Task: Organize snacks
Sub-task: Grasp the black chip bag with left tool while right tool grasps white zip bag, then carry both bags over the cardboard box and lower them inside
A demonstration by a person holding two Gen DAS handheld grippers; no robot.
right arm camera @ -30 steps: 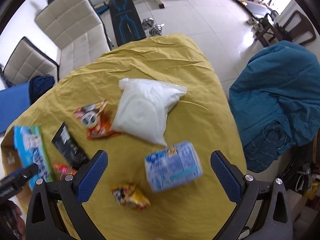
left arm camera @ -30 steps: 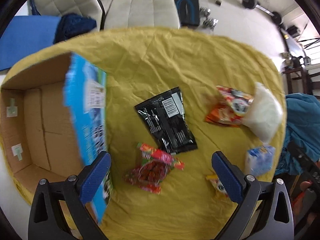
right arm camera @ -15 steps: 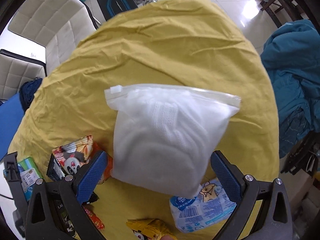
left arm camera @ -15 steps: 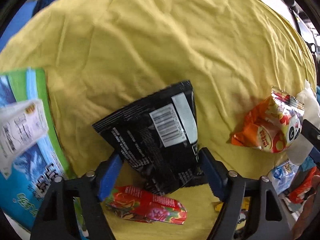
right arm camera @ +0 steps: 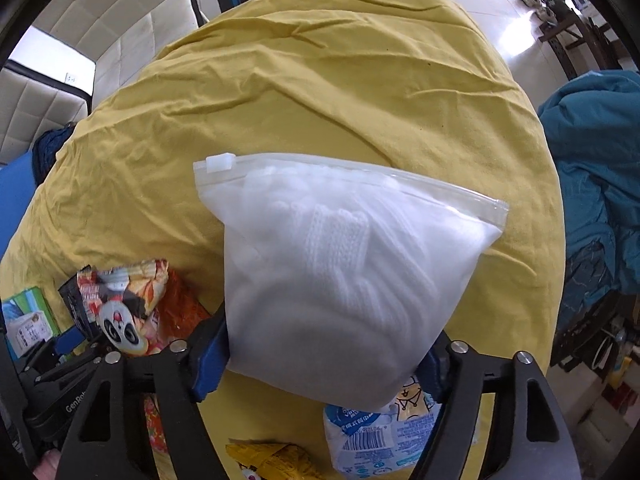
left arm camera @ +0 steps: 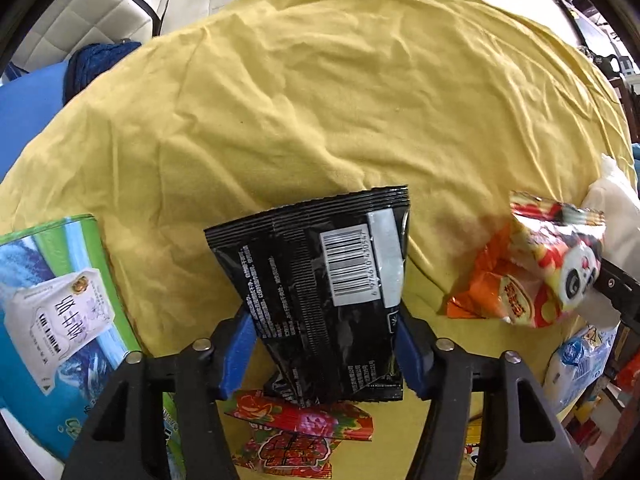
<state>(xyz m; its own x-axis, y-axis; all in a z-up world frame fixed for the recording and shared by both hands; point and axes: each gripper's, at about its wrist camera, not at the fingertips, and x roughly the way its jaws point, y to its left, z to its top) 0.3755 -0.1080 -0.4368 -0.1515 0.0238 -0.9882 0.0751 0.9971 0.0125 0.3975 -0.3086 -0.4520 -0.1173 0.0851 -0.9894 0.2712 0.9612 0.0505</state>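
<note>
Left gripper (left arm camera: 324,354) now clamping black packet (left arm camera: 324,292), right gripper (right arm camera: 324,354) clamping white bag (right arm camera: 340,272)

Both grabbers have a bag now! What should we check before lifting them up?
1. Left gripper jaws squeeze the black snack packet on both sides: ok.
2. Right gripper jaws squeeze the white zip bag on both sides: ok.
3. Zip bag's slider sits at one end; sealed all along: cannot tell.
4. Black packet free of the red flowery packet under its bottom edge: cannot tell.
5. Zip bag clear of the panda snack bag beside it: ok; of the blue-and-white pack it overlaps: cannot tell.
6. Milk carton box stands to the left: ok.
</note>
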